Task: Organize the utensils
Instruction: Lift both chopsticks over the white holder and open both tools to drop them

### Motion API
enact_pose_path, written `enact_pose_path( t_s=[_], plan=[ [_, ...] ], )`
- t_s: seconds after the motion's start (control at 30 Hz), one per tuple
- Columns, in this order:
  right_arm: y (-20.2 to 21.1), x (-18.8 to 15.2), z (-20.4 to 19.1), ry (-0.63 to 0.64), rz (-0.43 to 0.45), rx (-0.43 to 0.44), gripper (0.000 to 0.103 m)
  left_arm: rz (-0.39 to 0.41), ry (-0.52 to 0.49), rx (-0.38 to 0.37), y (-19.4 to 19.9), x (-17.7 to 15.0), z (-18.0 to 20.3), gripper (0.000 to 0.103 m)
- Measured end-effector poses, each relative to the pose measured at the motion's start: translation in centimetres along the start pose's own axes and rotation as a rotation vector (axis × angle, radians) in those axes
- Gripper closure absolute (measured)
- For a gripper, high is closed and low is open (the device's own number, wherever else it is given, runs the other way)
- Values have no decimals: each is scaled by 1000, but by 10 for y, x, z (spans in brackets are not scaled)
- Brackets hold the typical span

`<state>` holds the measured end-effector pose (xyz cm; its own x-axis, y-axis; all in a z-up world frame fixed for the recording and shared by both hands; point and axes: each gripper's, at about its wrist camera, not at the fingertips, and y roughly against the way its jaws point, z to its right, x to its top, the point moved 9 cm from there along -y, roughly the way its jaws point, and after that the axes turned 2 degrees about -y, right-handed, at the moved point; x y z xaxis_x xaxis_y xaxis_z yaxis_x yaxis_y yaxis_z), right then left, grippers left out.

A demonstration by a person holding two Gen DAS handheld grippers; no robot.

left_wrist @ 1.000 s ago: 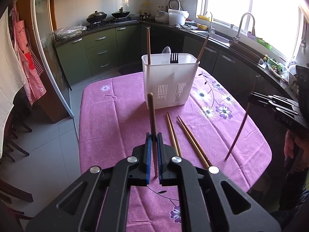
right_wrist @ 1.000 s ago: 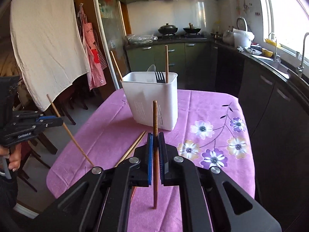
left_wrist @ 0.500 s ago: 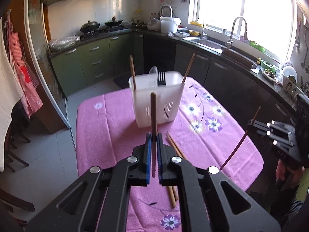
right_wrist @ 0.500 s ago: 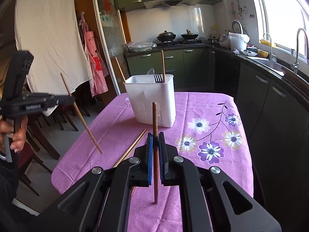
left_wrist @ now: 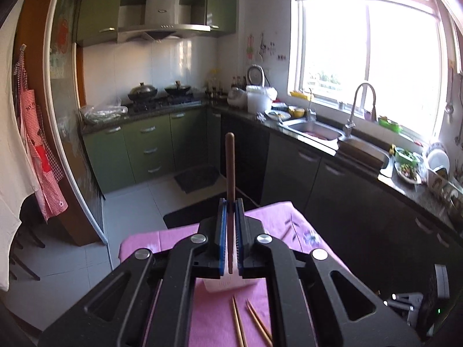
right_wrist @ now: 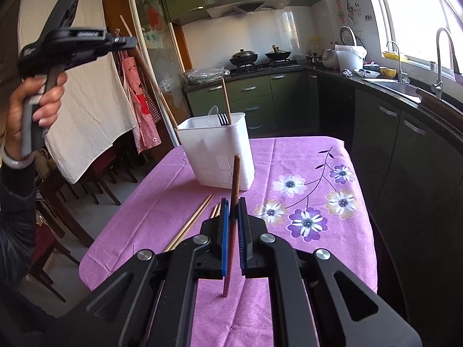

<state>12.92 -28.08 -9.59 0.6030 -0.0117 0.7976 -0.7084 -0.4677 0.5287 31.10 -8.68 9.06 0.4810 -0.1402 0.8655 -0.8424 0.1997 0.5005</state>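
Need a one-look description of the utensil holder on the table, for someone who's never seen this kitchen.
Start at the table with the purple floral cloth. Near its far left corner stands the utensil holder, a white plastic tub with slotted vents low on its walls. It is the only upright container on the cloth: a black fork and a wooden chopstick poke out of it, while loose chopsticks lie flat in front.

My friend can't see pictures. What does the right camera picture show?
The right gripper pinches a brown chopstick upright above a purple flowered tablecloth. Behind it a white basket holds a fork, while the left gripper, raised high, lowers another chopstick into it.
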Motion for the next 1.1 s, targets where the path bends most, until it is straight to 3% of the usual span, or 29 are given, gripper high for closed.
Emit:
enact_pose_path(
  t_s=[0.2, 0.37, 0.57, 0.67, 0.73, 0.8, 0.9, 1.1],
  plan=[
    [1, -1, 5, -16, 1, 9, 96, -48, 20, 41, -48, -3, -8, 98],
    [0, 2, 5, -22, -6, 18, 96, -139, 31, 44, -85, -33, -12, 98],
    [-3, 15, -2, -4, -1, 24, 96, -201, 26, 28, -99, -62, -13, 94],
    [-2, 31, -11, 20, 17, 32, 96, -180, 34, 22, -89, -64, -14, 71],
    [-2, 46, -18, 34, 39, 42, 96, -119, 34, 29, -70, -60, -17, 30],
    [-2, 60, -23, 39, 60, 52, 96, -37, 28, 66, -47, -54, -21, 17],
    [-5, 94, -34, 45, 110, 78, 96, 65, 11, 112, -9, -59, -25, 7],
    [-1, 171, -62, 82, 271, 100, 96, 94, 27, 119, 34, -94, -30, 7]
  ],
)
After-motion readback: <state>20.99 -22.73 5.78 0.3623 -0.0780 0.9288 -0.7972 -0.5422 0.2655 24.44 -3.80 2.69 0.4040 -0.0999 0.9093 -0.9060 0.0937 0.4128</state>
